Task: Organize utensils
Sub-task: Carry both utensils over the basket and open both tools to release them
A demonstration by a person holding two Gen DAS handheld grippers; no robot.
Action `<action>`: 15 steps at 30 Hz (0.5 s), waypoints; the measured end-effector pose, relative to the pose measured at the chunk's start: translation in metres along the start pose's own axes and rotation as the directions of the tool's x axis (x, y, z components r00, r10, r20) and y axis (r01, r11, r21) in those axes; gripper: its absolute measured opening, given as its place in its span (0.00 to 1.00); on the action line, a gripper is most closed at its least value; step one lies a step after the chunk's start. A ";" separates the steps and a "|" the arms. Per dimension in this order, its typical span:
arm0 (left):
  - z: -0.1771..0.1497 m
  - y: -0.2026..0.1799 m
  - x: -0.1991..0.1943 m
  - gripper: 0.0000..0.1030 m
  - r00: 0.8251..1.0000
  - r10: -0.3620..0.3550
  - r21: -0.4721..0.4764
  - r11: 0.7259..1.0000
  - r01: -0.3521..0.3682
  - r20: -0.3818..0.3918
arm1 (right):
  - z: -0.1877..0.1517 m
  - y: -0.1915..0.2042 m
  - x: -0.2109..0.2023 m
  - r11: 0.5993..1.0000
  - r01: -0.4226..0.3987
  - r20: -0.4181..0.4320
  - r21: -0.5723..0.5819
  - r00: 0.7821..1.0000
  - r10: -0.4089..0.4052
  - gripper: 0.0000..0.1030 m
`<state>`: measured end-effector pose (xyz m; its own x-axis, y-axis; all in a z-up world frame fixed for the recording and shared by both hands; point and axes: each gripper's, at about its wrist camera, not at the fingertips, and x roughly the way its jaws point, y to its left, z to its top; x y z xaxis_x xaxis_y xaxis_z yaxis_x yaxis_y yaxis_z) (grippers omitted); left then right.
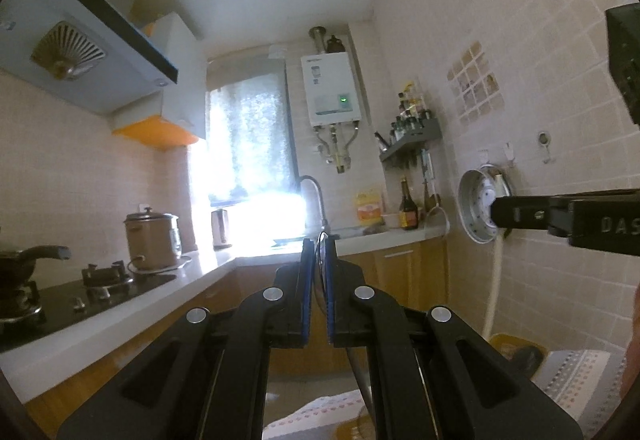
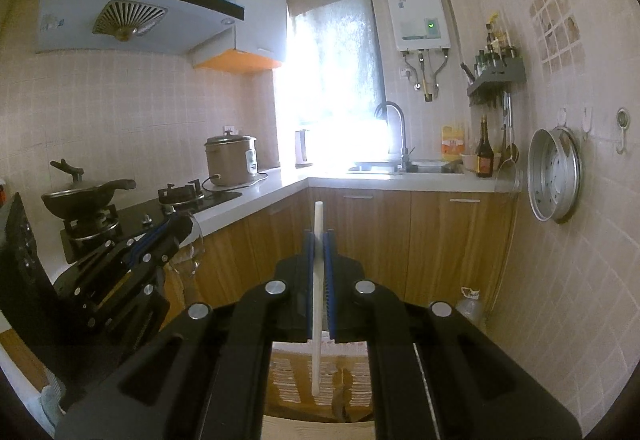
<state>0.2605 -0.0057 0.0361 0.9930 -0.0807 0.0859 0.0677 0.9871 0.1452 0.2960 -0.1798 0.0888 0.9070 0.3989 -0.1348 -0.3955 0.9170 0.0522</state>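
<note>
My left gripper is shut on a thin metal utensil; its rounded edge shows between the pads and its handle runs down below the jaws. It also shows from the side in the right wrist view. My right gripper is shut on a white stick-like utensil, which pokes up past the fingertips and hangs down over a slotted wooden holder. The right gripper shows at the right edge of the left wrist view. Both are held in mid-air, facing the sink wall.
A gas hob with a black pan and a rice cooker stand on the left counter. A sink and tap, bottles, a spice rack and a hanging steamer tray are ahead and right. Wooden cabinets are below.
</note>
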 end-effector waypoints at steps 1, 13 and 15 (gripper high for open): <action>-0.001 0.001 0.002 0.03 1.000 -0.001 0.000 1.000 0.001 -0.005 | -0.001 0.000 0.001 1.000 -0.002 -0.002 0.000 1.000 0.002 0.03; -0.008 -0.007 -0.007 0.06 1.000 0.014 0.038 0.999 -0.014 -0.006 | -0.011 0.006 -0.004 1.000 -0.007 -0.017 -0.022 1.000 0.007 0.04; -0.006 -0.005 -0.010 0.26 1.000 0.007 0.029 1.000 -0.006 -0.028 | -0.012 0.008 -0.007 1.000 -0.015 -0.032 -0.023 0.999 0.014 0.04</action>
<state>0.2510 -0.0085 0.0288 0.9958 -0.0702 0.0595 0.0589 0.9832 0.1730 0.2847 -0.1758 0.0779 0.8963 0.4114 -0.1657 -0.4122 0.9106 0.0311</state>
